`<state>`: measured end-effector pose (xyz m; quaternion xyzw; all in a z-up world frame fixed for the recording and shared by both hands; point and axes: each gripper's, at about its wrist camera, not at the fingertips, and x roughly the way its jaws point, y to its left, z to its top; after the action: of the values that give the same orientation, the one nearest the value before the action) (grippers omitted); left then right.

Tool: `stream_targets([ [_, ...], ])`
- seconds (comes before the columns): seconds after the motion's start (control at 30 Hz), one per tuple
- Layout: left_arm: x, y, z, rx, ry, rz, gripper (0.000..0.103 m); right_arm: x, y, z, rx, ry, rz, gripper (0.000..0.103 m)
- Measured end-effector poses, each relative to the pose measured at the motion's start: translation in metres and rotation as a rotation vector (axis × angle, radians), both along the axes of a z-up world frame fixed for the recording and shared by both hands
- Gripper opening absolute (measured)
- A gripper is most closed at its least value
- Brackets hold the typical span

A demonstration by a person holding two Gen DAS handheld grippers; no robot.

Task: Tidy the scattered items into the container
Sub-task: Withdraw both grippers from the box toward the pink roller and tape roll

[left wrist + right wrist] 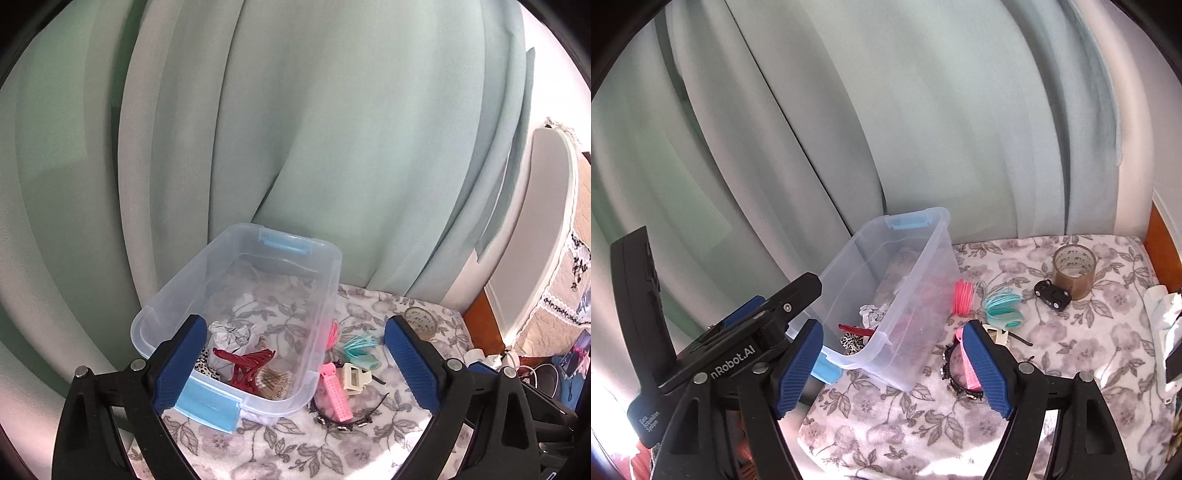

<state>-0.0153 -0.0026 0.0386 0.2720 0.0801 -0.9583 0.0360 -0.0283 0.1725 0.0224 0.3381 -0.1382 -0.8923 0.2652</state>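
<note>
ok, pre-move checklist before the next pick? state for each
1. Left claw open, holding nothing: ok.
2. Right claw open, holding nothing: ok.
3. Bin lid off, room inside: ok.
4. All items binned: not ok; pink roller, cream clip, teal bands, pink bands and headband lie on the blanket.
5. Pink roller clear of the headband: not ok, it lies across it.

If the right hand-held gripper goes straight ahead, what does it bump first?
Probably the clear bin: its near corner sits between the open fingers of the right hand-held gripper. Depth is unclear, so it might reach the floral cloth first.
</note>
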Motion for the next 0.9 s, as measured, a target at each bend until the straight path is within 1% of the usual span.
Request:
stream_targets([
  [0.13,-0.002,0.021,0.002,-0.014,0.003,-0.037,0.098,0.004,0.021,0.001,-0.026,0.008,-0.03,0.082],
  [0.33,-0.008,0.045,0.0,-0.026,-0.013,-0.089,0.098,0.009,0.051,-0.007,-0.067,0.005,-0.072,0.084],
  [0.57,-0.017,0.069,-0.009,-0.029,-0.056,-0.152,0.098,0.009,0.083,-0.025,-0.097,-0.032,-0.126,0.084],
  [0.67,-0.022,0.078,-0.015,-0.018,-0.08,-0.172,0.098,0.008,0.092,-0.031,-0.11,-0.043,-0.139,0.084],
  [0.8,-0.03,0.087,-0.026,-0.015,-0.118,-0.195,0.098,0.003,0.103,-0.044,-0.121,-0.07,-0.16,0.084],
  [0.9,-0.037,0.095,-0.04,-0.025,-0.165,-0.223,0.098,-0.003,0.115,-0.054,-0.137,-0.098,-0.191,0.084],
])
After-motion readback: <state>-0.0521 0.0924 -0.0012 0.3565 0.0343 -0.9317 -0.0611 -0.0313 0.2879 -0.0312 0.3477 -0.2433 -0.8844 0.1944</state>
